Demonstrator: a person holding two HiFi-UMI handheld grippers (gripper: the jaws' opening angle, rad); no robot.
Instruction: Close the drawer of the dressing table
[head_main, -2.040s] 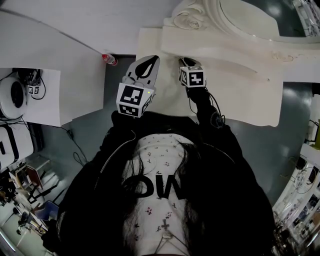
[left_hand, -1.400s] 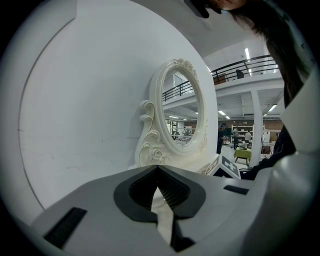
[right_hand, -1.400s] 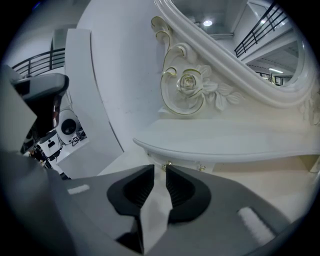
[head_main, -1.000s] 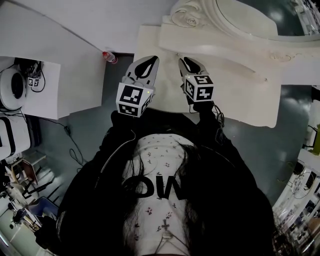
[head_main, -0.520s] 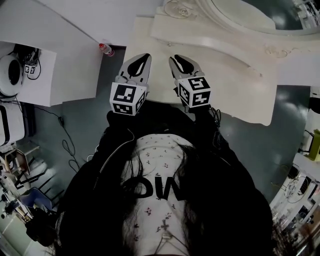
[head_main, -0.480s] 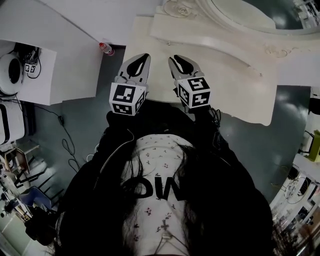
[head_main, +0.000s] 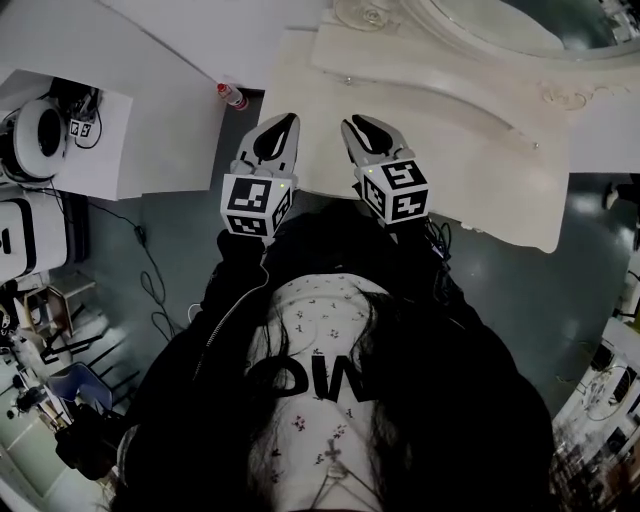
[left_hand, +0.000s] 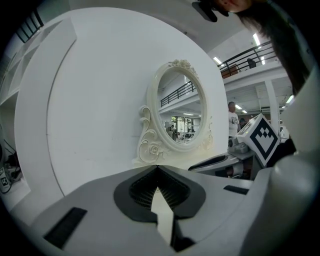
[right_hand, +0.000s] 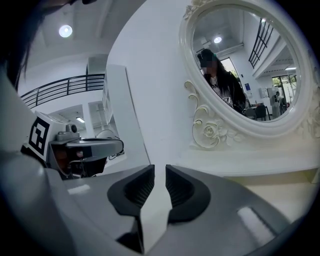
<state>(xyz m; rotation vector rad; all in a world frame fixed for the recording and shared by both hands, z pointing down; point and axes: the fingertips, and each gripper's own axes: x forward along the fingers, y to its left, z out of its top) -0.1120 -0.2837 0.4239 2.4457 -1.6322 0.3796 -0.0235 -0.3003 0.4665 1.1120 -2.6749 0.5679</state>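
At the upper left of the head view a red-capped bottle (head_main: 232, 97) lies on the floor. The left gripper (head_main: 283, 125), jaws tip to tip and empty, hangs at the front edge of the dressing table (head_main: 470, 150). Beside it the right gripper (head_main: 358, 128) shows a narrow gap holding nothing. The table fills the upper right; its drawer cannot be made out.

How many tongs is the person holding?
2: the left tongs over the dressing table's left end, and the right tongs just beside them. No others show.
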